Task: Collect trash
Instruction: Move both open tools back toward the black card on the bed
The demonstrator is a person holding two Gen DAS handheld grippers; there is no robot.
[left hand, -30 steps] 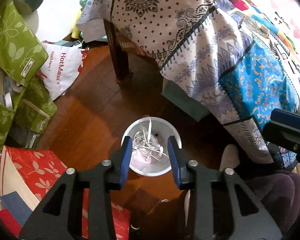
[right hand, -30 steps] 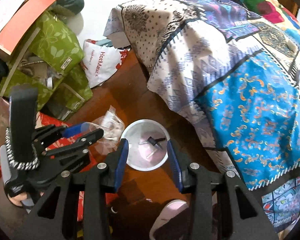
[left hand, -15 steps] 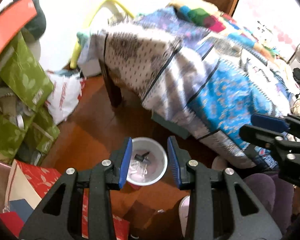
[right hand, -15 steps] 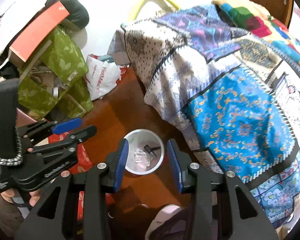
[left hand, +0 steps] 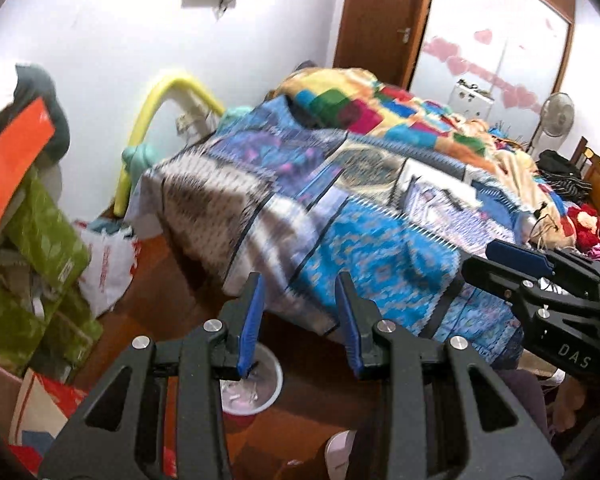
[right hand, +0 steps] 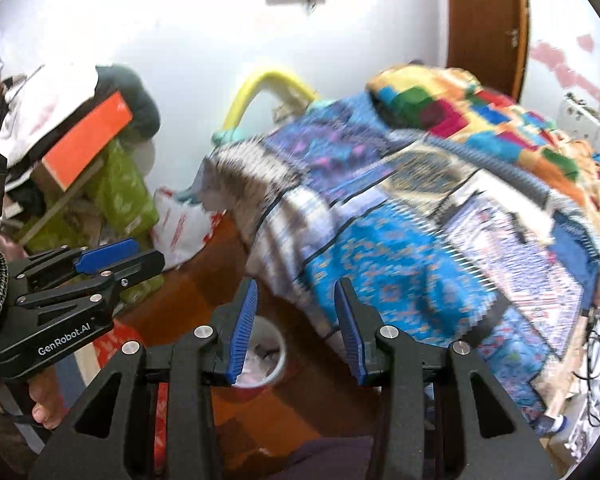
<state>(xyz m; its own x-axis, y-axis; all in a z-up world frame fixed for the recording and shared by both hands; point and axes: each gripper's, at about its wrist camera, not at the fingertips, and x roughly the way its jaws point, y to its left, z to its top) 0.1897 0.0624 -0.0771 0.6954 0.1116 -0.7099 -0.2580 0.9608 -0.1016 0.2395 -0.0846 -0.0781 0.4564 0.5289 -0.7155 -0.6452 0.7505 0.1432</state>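
A small round bin with a white liner stands on the wooden floor by the bed; it holds clear plastic trash. It also shows in the right wrist view, low behind the fingers. My left gripper is open and empty, raised above the bin and pointing toward the bed. My right gripper is open and empty, also raised and aimed at the bed. Each gripper shows in the other's view: the right one, the left one.
A bed with a patterned blue quilt fills the middle and right. Green bags and boxes pile up at the left with a white plastic bag. A red floral box lies beside the bin. A fan stands far right.
The left gripper let the clear plastic drop into the bin. Both grippers then lifted and tilted up from the bin toward the bed and wall.
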